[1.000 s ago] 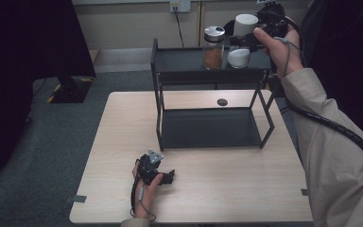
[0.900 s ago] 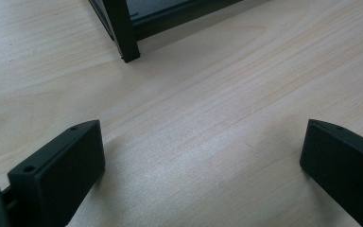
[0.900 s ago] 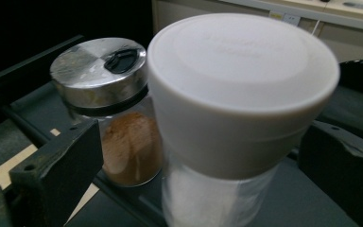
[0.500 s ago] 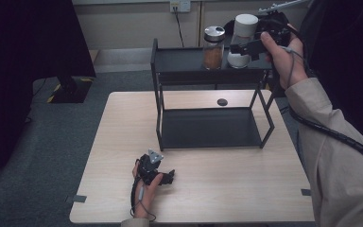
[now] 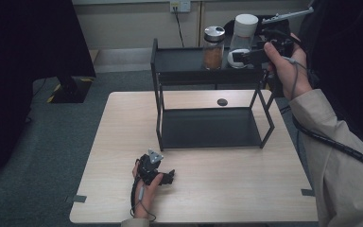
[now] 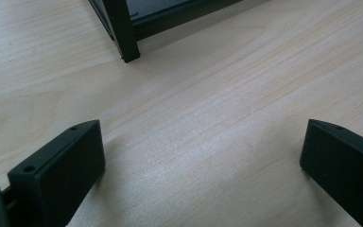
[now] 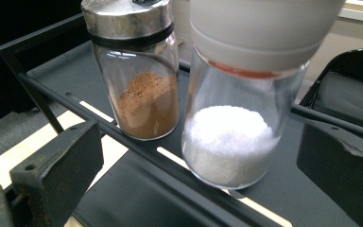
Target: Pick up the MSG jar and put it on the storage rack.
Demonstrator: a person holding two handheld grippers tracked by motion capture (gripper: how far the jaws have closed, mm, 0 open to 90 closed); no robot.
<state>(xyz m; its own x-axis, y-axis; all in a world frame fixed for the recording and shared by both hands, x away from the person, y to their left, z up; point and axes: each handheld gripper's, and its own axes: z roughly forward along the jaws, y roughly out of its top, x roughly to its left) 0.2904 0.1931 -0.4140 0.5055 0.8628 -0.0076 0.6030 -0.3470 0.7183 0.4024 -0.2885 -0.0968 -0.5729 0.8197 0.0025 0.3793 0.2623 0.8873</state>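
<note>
The salt jar (image 7: 238,118), white-capped and part-filled with white grains, stood on the top shelf of the black rack (image 5: 184,61) at the counter's (image 5: 123,142) 12 o'clock edge. At its 9 o'clock, just beside it, stood the spice jar (image 7: 139,75) with a metal lid and brown powder. The right tool (image 5: 246,54) was held level with the shelf, jaws spread wide on either side of the salt jar, gripping nothing. The left tool (image 5: 163,176) rested on the counter at 7 o'clock, jaws wide apart and empty, near a rack leg (image 6: 123,33).
</note>
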